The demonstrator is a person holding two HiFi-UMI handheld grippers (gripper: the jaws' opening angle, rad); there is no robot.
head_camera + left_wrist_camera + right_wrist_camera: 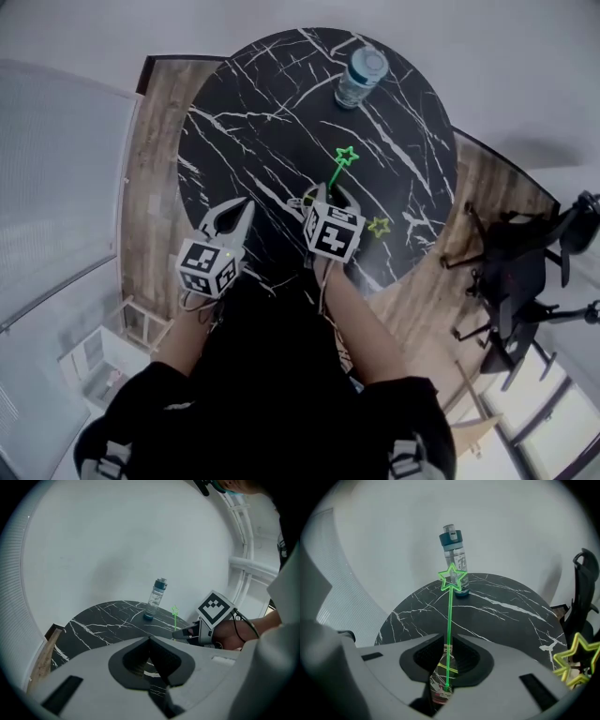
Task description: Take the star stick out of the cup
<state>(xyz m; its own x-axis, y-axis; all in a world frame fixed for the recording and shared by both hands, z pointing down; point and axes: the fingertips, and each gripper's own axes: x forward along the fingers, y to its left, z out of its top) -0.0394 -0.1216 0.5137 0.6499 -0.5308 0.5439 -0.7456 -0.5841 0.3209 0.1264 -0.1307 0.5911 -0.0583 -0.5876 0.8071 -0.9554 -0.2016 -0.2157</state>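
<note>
The green star stick (450, 620) stands in a clear cup (439, 682) near the front edge of the round black marble table (253, 112). Its star (347, 155) pokes up beyond my right gripper (328, 193). In the right gripper view the jaws of the right gripper (446, 641) flank the stick closely, with a thin gap showing on each side. The stick's foot rests inside the cup, seen through that gap. My left gripper (234, 214) hovers to the left over the table edge; its tips (150, 640) meet, with nothing between them.
A water bottle (361, 75) with a blue cap stands at the far side of the table. A yellow-green star (379, 226) lies just right of my right gripper. A black chair (525, 272) stands on the wooden floor at the right.
</note>
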